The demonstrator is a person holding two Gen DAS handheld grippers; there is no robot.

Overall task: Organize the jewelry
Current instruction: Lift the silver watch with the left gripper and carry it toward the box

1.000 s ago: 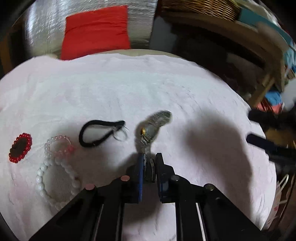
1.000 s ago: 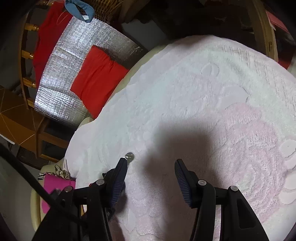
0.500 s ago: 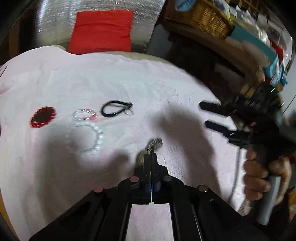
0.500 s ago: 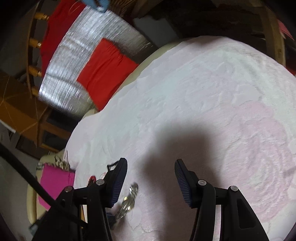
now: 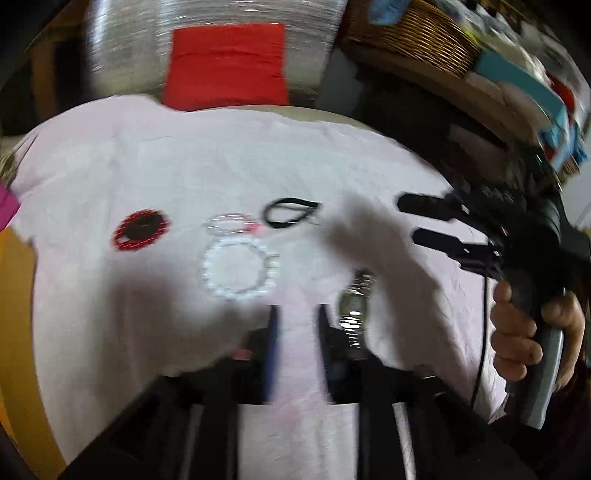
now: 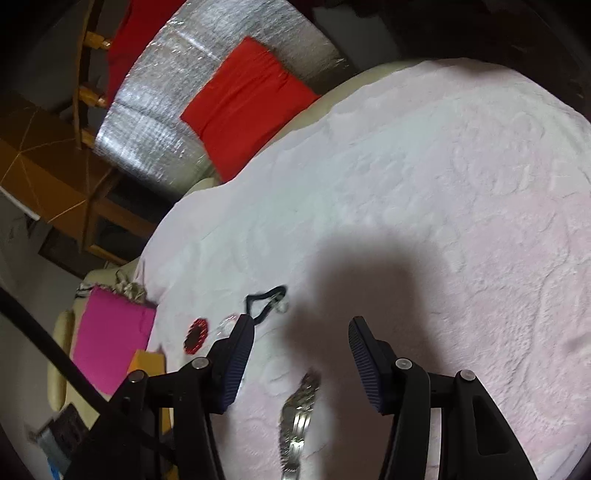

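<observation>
A silver metal watch [image 5: 354, 308] lies on the pink-white towel [image 5: 184, 166], just right of my left gripper [image 5: 298, 314]. That gripper's jaws are opening and nothing is between them. Farther back lie a white bead bracelet [image 5: 240, 273], a clear pink bracelet [image 5: 231, 223], a red-and-black beaded ring [image 5: 140, 229] and a black cord loop [image 5: 290, 212]. My right gripper [image 6: 301, 325] is open above the towel, with the watch [image 6: 299, 402] on the cloth below its gap, untouched. The black cord [image 6: 266, 297] and red ring [image 6: 195, 334] sit beyond its left finger.
A hand [image 5: 517, 332] holds the right gripper [image 5: 428, 221] at the table's right side. Behind the table stand a red cushion [image 5: 227, 62] on silver foil [image 6: 155, 122] and a wicker basket [image 5: 417, 33]. A pink bag [image 6: 110, 339] lies off the left edge.
The left gripper, shut on the watch, carried it nearer and to the right, then parted its jaws; the watch now lies beside it. The right gripper swung left, bringing the jewelry into its view.
</observation>
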